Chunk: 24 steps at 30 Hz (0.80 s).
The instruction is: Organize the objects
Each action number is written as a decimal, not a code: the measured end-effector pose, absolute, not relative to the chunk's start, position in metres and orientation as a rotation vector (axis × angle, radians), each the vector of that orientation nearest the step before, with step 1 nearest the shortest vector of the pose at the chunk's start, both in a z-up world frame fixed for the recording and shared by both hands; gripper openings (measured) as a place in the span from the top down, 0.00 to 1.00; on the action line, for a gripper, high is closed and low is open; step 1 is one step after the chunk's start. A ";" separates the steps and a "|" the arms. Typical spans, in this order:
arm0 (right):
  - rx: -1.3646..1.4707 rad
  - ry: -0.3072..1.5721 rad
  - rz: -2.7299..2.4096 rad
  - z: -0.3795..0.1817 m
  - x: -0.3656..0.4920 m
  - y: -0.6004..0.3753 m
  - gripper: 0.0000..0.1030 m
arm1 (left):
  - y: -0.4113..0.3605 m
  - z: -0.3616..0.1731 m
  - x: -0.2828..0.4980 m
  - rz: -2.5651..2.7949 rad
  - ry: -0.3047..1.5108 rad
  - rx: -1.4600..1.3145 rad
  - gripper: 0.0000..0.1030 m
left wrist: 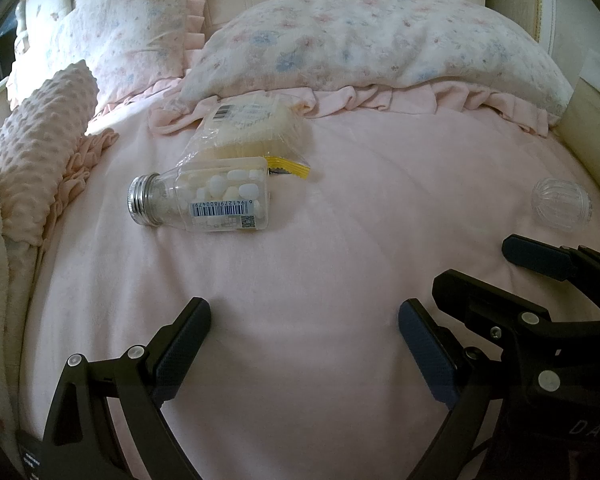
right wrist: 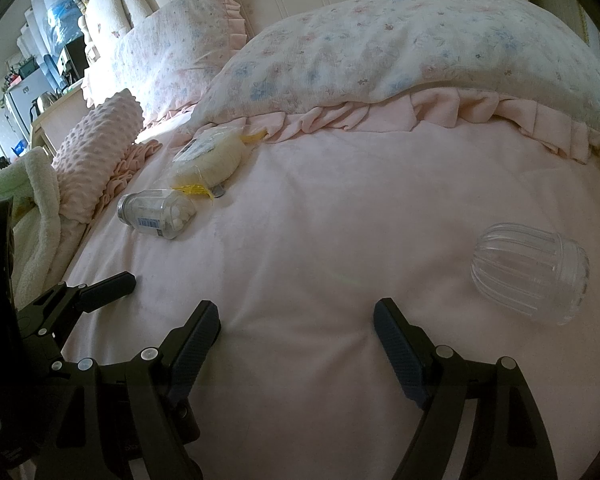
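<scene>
A clear bottle of white tablets with a silver cap (left wrist: 199,199) (right wrist: 156,213) lies on its side on the pink bedspread (left wrist: 340,240). Just behind it lies a plastic bag of pale contents with a yellow strip (left wrist: 246,130) (right wrist: 210,156). A clear ribbed jar (left wrist: 562,204) (right wrist: 530,272) lies on its side at the right. My left gripper (left wrist: 304,320) is open over bare bedspread, well short of the bottle. My right gripper (right wrist: 296,320) is open too, with nothing between its fingers; the ribbed jar lies to its right. In the left wrist view the right gripper's fingers (left wrist: 536,256) show at the right.
Two floral pillows (left wrist: 372,40) (right wrist: 400,52) with pink ruffles lie at the head of the bed. A dotted pink cushion (left wrist: 40,152) (right wrist: 96,148) and a cream fleece blanket (right wrist: 32,208) sit at the left edge. Beyond the bed at the far left stand a kettle and shelves (right wrist: 44,100).
</scene>
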State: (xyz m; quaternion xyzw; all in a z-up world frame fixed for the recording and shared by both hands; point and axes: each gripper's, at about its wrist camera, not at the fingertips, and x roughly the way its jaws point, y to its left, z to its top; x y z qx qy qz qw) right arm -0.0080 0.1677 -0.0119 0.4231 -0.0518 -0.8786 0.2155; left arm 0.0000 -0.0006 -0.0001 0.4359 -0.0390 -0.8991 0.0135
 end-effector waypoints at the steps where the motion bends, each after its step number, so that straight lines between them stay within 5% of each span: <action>1: 1.173 -0.144 -2.436 -0.012 -0.008 0.168 0.22 | -0.001 0.000 0.000 -2.800 -0.122 1.358 0.08; 24: 1.173 -0.144 -2.436 -0.012 -0.008 0.170 0.22 | -0.001 0.000 0.000 -2.801 -0.122 1.358 0.08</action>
